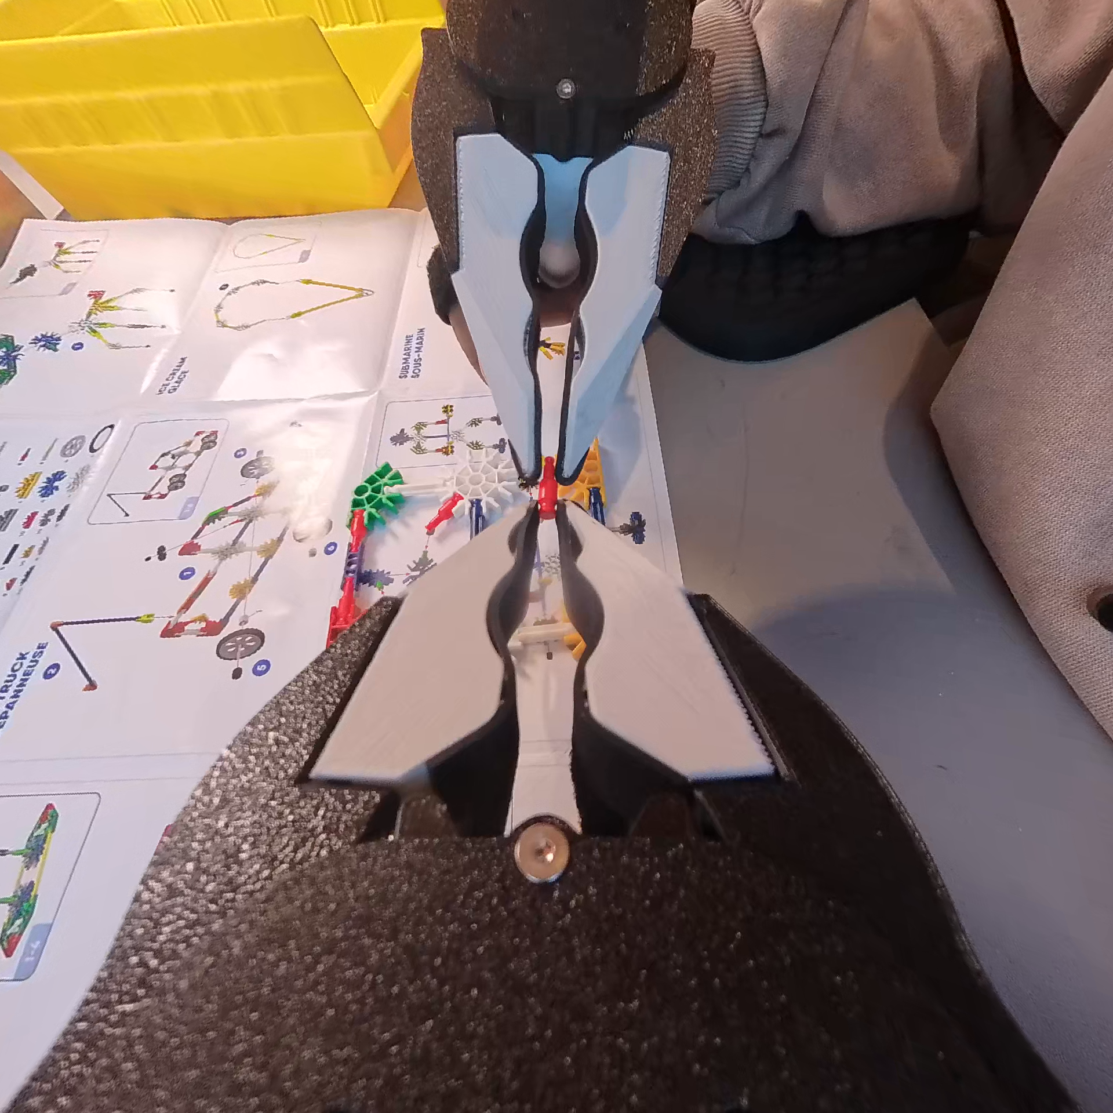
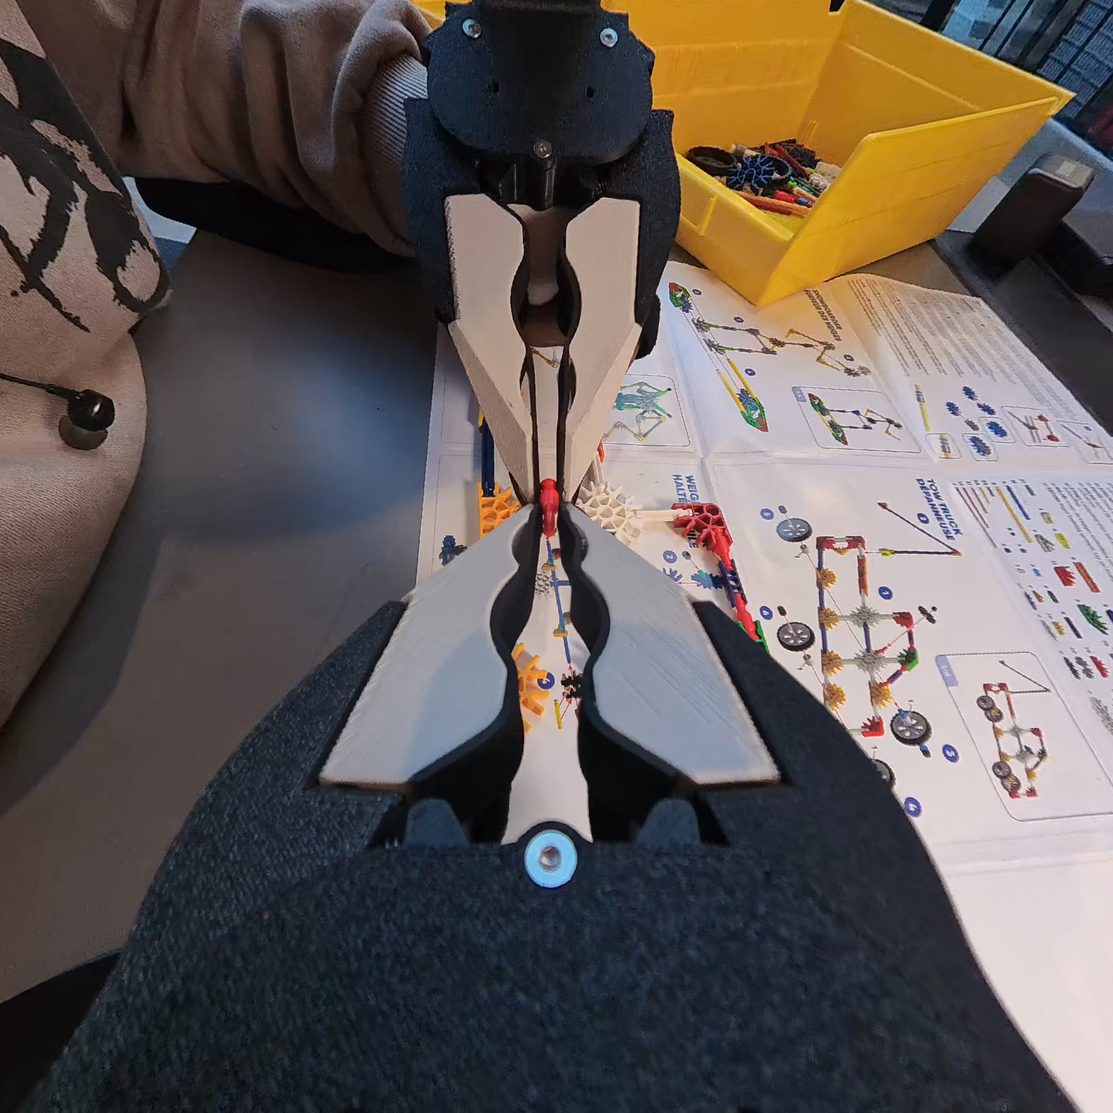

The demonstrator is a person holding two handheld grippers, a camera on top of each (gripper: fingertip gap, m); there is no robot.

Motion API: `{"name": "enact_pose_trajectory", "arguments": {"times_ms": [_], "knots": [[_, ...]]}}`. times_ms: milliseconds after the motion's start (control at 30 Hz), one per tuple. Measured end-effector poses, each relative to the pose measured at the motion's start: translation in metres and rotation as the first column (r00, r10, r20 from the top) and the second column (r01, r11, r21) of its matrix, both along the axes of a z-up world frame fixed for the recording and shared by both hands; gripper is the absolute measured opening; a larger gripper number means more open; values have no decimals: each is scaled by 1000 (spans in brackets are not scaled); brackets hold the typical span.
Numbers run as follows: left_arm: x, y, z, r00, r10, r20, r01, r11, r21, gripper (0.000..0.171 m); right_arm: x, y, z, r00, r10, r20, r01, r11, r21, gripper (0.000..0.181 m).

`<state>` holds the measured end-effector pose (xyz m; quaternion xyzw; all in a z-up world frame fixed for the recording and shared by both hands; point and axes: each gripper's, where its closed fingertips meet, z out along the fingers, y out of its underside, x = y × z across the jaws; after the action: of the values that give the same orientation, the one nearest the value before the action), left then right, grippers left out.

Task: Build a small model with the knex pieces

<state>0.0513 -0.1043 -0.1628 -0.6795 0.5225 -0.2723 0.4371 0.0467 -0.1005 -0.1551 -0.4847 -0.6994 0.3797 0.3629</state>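
My two grippers meet tip to tip over a paper instruction sheet (image 1: 253, 385). My left gripper (image 1: 545, 512) is shut on the near end of a short red rod (image 1: 547, 494). My right gripper (image 1: 545, 476) comes in from above in this view and pinches the rod's far end. In the right wrist view my right gripper (image 2: 548, 519) is shut on the red rod (image 2: 548, 498), and the left gripper (image 2: 548, 482) faces it. A partly built toy of a white snowflake connector (image 1: 479, 476), a green connector (image 1: 376, 491) and a yellow connector (image 1: 587, 473) lies under the tips.
A yellow bin (image 2: 903, 150) holding loose toy parts (image 2: 765, 174) stands at the back; it also shows in the left wrist view (image 1: 180, 108). A loose orange connector (image 2: 530, 683) lies on the instruction sheet (image 2: 843, 482). A person's beige sleeves (image 1: 873, 120) sit behind the grippers. The grey table (image 2: 271, 482) lies beside the sheet. My left and right fingertips are right by each other.
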Motion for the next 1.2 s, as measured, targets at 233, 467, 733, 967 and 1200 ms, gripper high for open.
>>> {"name": "enact_pose_trajectory", "arguments": {"times_ms": [233, 467, 733, 967, 1200], "knots": [[0, 0, 0, 1000, 1, 4, -1, 1000, 2, 4, 1, 0, -3, 1000, 5, 16, -4, 1000, -10, 2], [-21, 25, -6, 986, 162, -36, -163, 987, -18, 16, 24, 81, -26, 910, -381, 166, 376, 925, 63, 2], [-36, 27, -26, 961, 222, -165, -238, 967, -86, 19, 29, 87, -42, 846, -458, 274, 465, 884, 43, 2], [-69, 15, -29, 943, 208, -260, -267, 939, -218, 34, 23, 84, -48, 821, -478, 313, 491, 870, 42, 3], [-78, 6, -48, 938, 140, -316, -229, 937, -264, 18, 24, 84, -54, 778, -514, 362, 522, 849, 84, 3]]}}
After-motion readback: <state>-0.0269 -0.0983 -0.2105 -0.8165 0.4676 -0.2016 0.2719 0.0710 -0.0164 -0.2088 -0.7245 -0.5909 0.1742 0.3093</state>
